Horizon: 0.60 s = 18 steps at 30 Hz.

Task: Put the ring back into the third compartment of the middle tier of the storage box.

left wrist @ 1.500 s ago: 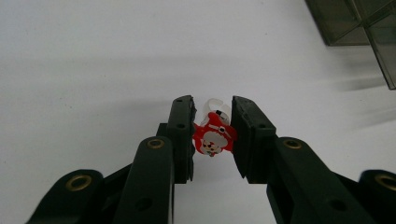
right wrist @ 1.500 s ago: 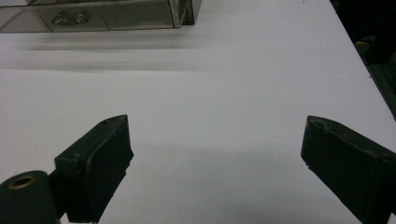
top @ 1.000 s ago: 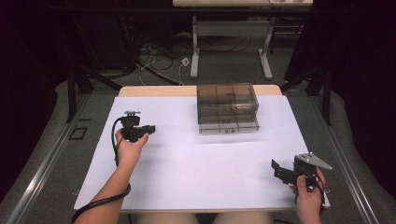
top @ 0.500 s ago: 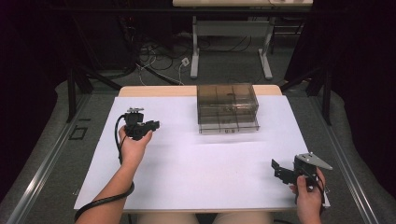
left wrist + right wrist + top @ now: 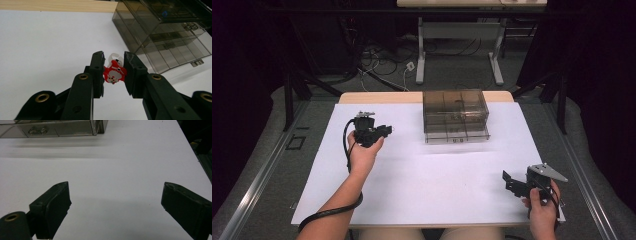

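My left gripper [image 5: 384, 131] clamps Santa charm [image 5: 114, 74], left of drawer organizer [image 5: 455, 116] at table's [image 5: 422, 195] far edge; right gripper [image 5: 510, 183] near right corner.

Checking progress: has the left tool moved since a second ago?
Yes. The left tool has moved farther up the table and right, closer to the drawer box.

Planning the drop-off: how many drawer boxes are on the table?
1. The drawer box sits at the far middle of the table, ahead and right of the left gripper, which holds a red Santa charm. Nothing seems to hide another.
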{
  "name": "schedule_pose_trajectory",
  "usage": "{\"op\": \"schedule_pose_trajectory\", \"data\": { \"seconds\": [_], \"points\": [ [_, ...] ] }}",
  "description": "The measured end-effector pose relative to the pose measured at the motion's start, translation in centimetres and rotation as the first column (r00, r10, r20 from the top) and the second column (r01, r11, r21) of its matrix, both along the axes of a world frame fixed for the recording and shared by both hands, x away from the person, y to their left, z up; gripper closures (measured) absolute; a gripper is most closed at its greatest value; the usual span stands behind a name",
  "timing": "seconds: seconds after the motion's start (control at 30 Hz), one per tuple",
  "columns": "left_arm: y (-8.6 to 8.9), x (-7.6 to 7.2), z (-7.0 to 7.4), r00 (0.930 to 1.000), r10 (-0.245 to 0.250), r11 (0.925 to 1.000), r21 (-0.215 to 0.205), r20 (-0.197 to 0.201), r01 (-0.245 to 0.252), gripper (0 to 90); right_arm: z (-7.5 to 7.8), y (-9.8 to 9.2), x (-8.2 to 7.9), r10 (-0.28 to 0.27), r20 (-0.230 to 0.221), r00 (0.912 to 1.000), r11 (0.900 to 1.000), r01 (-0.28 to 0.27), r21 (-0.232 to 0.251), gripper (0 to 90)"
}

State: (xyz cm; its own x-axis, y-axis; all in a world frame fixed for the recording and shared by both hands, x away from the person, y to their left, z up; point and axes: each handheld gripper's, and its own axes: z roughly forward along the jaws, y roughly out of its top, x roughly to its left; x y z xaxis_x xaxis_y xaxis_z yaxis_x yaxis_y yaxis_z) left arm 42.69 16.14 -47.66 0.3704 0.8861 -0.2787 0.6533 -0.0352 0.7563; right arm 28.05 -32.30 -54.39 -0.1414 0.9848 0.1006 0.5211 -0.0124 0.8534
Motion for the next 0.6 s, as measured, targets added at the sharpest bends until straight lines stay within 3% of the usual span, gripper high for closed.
{"op": "schedule_pose_trajectory", "data": {
  "seconds": [0.6],
  "points": [
    [-3.0,0.7,1.5,0.9986,-0.052,0.9986,-0.007,0.012,0.052,69.9,0.0,0.0,0.0,-0.001,-0.006,1.0,1.0,0.001,0.001,8.3]
  ]
}}
